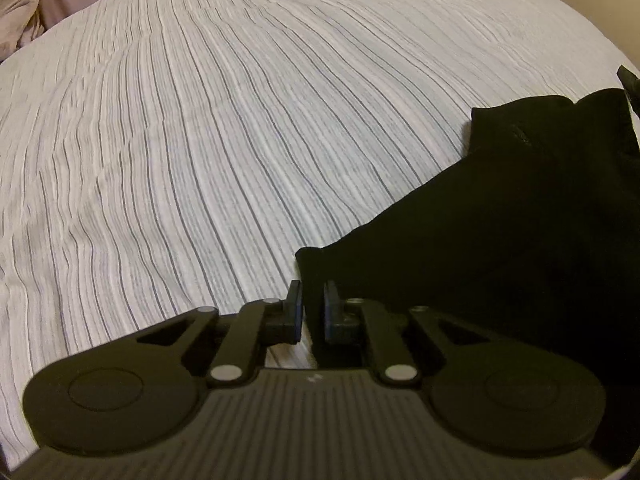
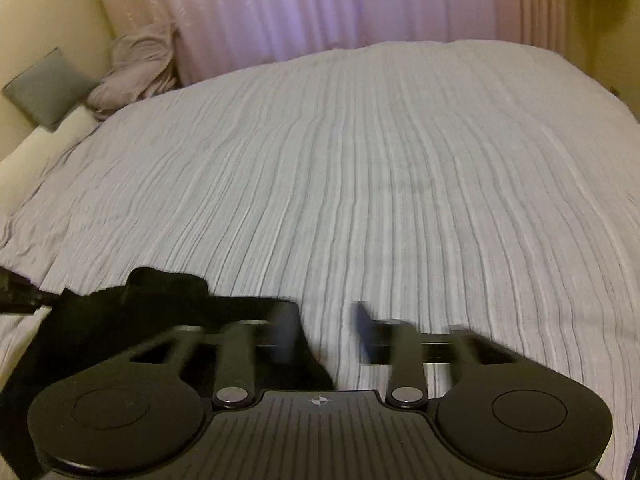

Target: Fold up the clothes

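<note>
A bed with a grey striped bedspread (image 2: pixel 380 168) fills both views, and a pink curtain (image 2: pixel 320 4) hangs behind it at 12 o'clock. A small grey cushion (image 2: pixel 48 88) leans at 10 o'clock in the right wrist view.

The black garment (image 1: pixel 520 248) lies on the bedspread, at 3 to 4 o'clock in the left wrist view. Its near corner is between the fingers of the left gripper (image 1: pixel 313 304), which stand narrow, but I cannot tell if they pinch it.

The right gripper (image 2: pixel 326 332) is blurred, with its fingers wide apart. The garment lies under its left finger, at 8 o'clock.
</note>
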